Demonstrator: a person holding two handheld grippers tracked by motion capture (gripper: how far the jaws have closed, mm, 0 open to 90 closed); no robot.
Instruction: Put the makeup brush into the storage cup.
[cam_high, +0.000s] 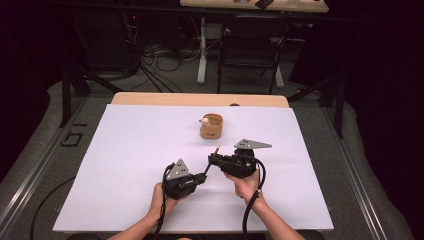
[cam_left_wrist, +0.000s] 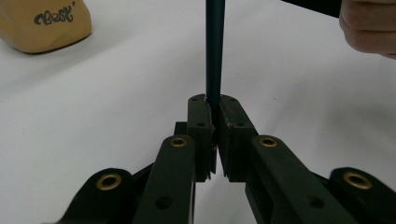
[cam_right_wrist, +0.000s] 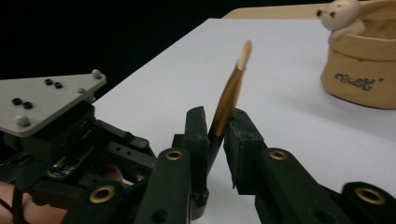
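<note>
Above the white surface (cam_high: 125, 165), near its front edge, both tongs clamp one paintbrush (cam_right_wrist: 227, 100): the left tongs (cam_left_wrist: 214, 105) closed on its dark handle, the right tongs (cam_right_wrist: 215, 122) closed near its golden collar. With two grips on so thin a stick, any twist between hands could snap it or flick it toward the tan cup (cam_high: 211, 126) beyond.

A desk (cam_high: 150, 150) with a white top and a bare wooden strip along its far edge carries a small tan pot (cam_high: 212, 126), set a little past the middle. A pale toy animal (cam_high: 204, 120) sits at the pot's rim, and dark lettering marks the pot's side.
</note>
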